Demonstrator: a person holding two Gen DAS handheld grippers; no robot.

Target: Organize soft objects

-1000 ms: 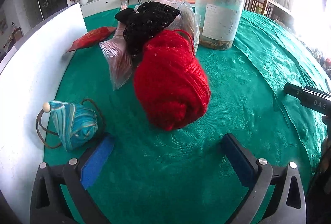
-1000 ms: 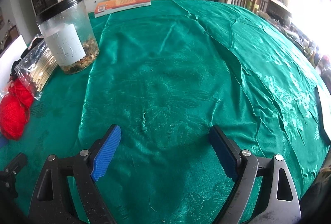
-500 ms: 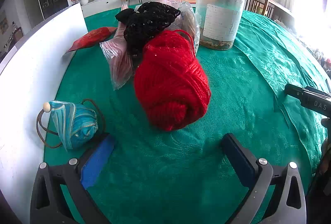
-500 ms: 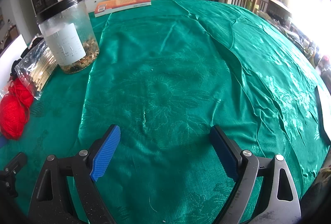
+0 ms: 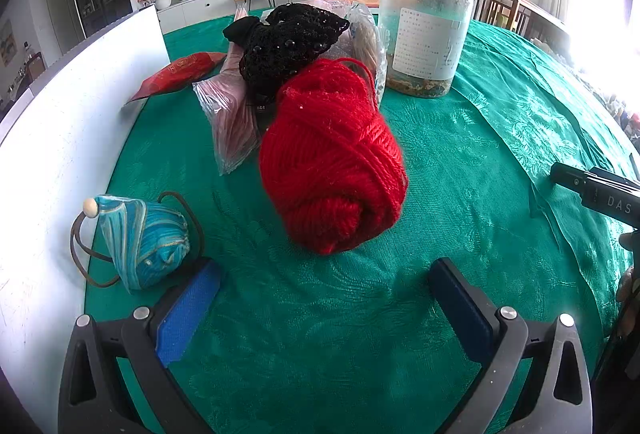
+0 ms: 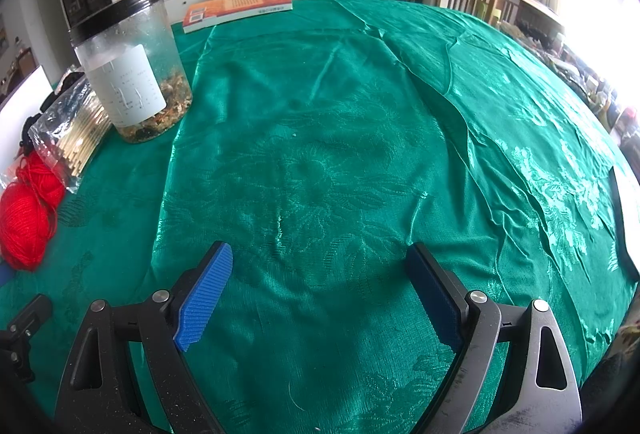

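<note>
A red ball of yarn [image 5: 334,161] lies on the green tablecloth [image 5: 460,161], a short way ahead of my open left gripper [image 5: 324,286]. Behind it rests a black beaded knit piece [image 5: 286,47] on top of a clear bag of pinkish material [image 5: 232,117]. A small blue striped pouch [image 5: 144,238] with a brown cord lies just left of the left fingertip. In the right wrist view the red yarn [image 6: 24,222] shows at the far left edge. My right gripper [image 6: 320,282] hangs open over bare cloth, holding nothing.
A clear jar with a black lid [image 5: 426,29] stands behind the yarn, also seen as the jar [image 6: 132,69] beside a bag of sticks [image 6: 78,129]. A white board [image 5: 60,137] walls the left side. A red packet [image 5: 176,75] and an orange book [image 6: 238,9] lie farther back.
</note>
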